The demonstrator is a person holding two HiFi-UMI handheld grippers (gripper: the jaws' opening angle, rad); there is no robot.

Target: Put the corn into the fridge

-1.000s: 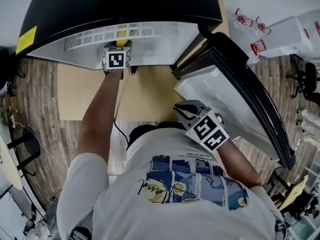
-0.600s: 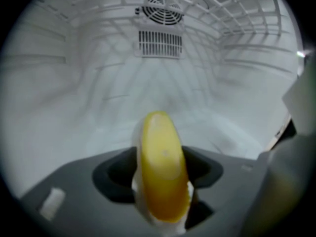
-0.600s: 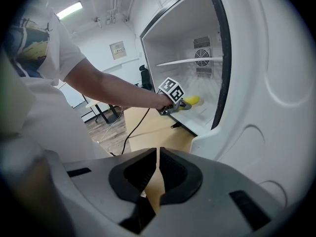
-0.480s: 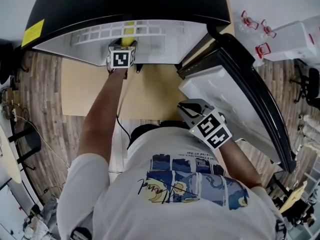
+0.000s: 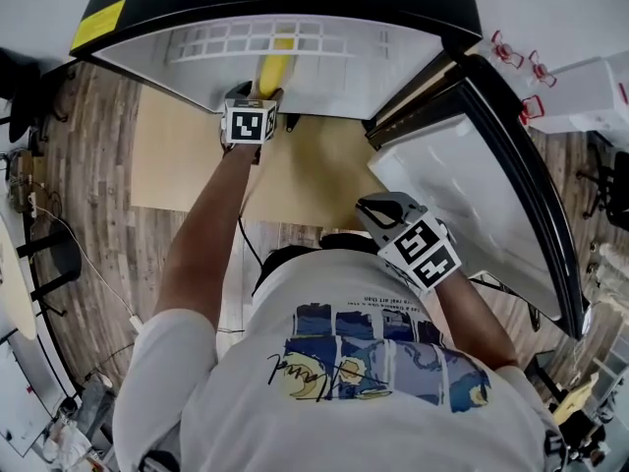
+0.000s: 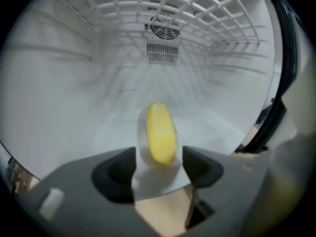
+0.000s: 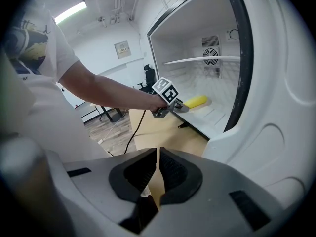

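- Corn (image 6: 160, 132) lay lengthwise on the white floor of the fridge (image 5: 177, 62), close to the front lip, with one end pointing back at the left gripper (image 5: 256, 96). A wire shelf (image 6: 197, 14) sat above it and a fan grille (image 6: 163, 26) on the far wall.
- The left gripper was at the fridge mouth with its jaws spread wide; they had just been opening. The corn's near end lined up with the gap at the fingertips, but neither pad pressed on it, so it read as let go, not held.
- The right gripper (image 7: 157, 179) hung near the person's chest, beside the open fridge door (image 5: 472, 185) on the right. Its jaws were together with nothing between them, and it took no part in the placing.
- Step in hand, my read: release. The corn was already inside, so the main goal looked met.
- The next move called for drawing the left gripper straight back to the near side along the corn's axis, jaws wide, so no pad dragged the cob over the lip.
- Watch item: the cob was round and near the edge, so a nudge could have rolled it out.
- The door was open; shutting it looked like right-gripper work, and only once the left arm was clear of the opening.
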